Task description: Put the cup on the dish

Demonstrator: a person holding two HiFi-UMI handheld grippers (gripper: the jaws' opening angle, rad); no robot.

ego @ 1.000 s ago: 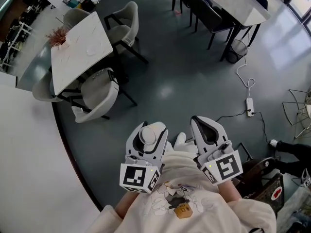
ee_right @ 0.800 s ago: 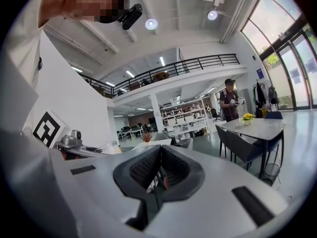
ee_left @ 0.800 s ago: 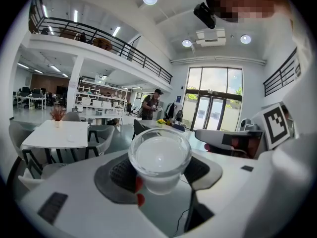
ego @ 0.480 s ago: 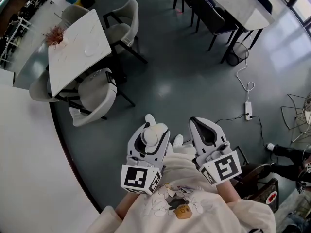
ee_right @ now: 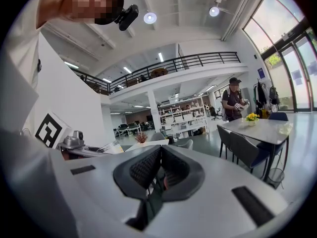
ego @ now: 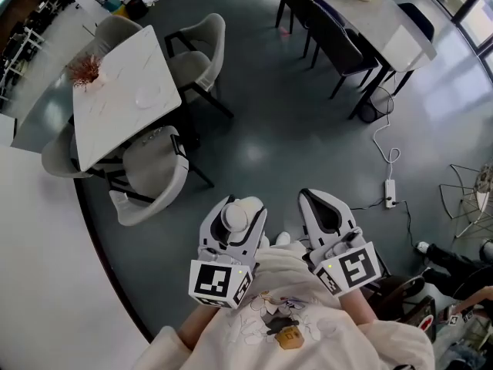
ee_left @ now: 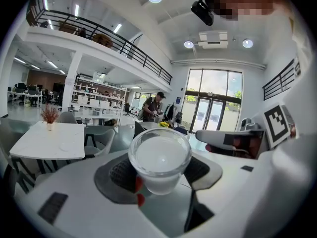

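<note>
My left gripper (ego: 240, 216) is shut on a small clear glass cup (ee_left: 159, 161), held upright between its dark pads; in the head view the cup (ego: 234, 215) shows as a pale round top between the jaws. My right gripper (ego: 324, 215) is shut with nothing in it, its pads (ee_right: 172, 168) pressed together. Both are held close to my chest, high above the grey floor. A round clear dish (ego: 146, 95) lies on the white table (ego: 115, 114) far to the upper left; the dish (ee_left: 65, 146) also shows faintly in the left gripper view.
A dried red plant (ego: 85, 70) stands on the white table's far end. Grey chairs (ego: 154, 164) surround it. A long grey table (ego: 370, 10) with yellow flowers and dark chairs stands at upper right. A power strip and cable (ego: 390, 187) lie on the floor. A person (ee_right: 234, 104) stands far off.
The view has shifted slightly, with the white table sitting a little lower and the long table showing more. Both grippers keep their place and their hold.
</note>
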